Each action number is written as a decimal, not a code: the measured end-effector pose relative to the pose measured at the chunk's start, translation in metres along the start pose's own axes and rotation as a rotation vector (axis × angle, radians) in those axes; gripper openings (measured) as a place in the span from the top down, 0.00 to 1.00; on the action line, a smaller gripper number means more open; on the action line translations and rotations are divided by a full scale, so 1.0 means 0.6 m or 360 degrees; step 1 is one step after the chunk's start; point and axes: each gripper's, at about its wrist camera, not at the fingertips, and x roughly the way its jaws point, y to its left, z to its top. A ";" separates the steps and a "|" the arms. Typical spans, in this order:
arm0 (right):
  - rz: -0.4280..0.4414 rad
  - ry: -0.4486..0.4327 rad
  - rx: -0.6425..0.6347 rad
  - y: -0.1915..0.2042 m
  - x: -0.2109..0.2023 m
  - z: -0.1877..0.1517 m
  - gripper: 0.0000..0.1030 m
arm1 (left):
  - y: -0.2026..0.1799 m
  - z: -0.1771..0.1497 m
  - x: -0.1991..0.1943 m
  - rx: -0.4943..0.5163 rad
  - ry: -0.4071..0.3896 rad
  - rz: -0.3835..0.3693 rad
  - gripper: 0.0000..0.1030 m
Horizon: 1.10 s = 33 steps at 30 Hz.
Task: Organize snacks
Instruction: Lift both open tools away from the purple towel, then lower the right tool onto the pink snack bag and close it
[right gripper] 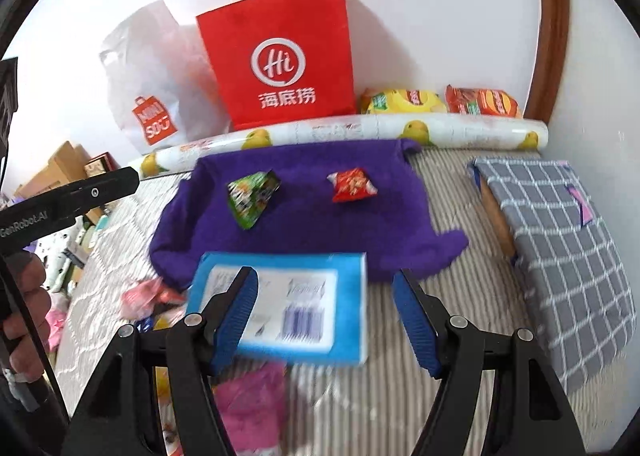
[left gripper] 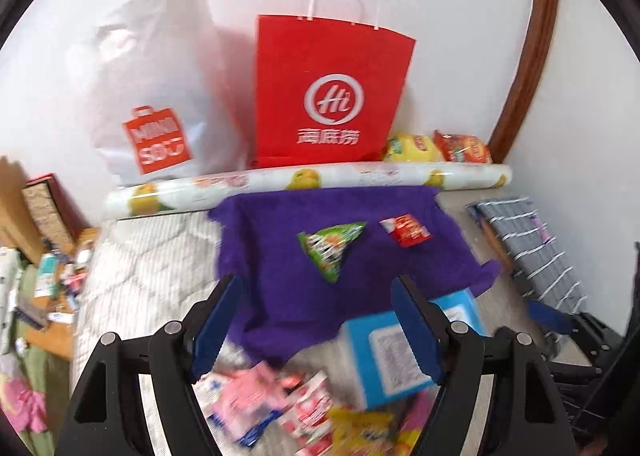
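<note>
Sorting under way: two snacks laid on the purple cloth (right gripper: 296, 207), both tongs empty over the pile.

Green packet (right gripper: 253, 197) and red packet (right gripper: 351, 185) lay apart on the cloth. Left tongs (left gripper: 316, 324) and right tongs (right gripper: 326, 318) stood wide apart, gripping nothing, above the blue box (right gripper: 288, 308) and the loose snack pile (left gripper: 296, 408) on the bed. Likely next: lower onto one packet, close, carry it to the cloth.

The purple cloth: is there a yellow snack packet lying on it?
No. The purple cloth holds only a green packet and a red packet.
</note>
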 end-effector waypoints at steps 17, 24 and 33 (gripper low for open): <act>0.0224 0.0245 -0.0046 0.089 -0.029 -0.145 0.32 | 0.048 -0.114 -0.059 -0.0126 0.0066 -0.0071 0.26; 0.0133 0.0299 -0.0108 0.114 0.004 -0.171 0.30 | 0.074 -0.144 -0.078 -0.0138 0.0055 -0.0057 0.26; 0.0061 0.0396 -0.0064 0.101 0.066 -0.188 0.31 | 0.132 -0.189 -0.062 -0.0206 0.0121 -0.0019 0.26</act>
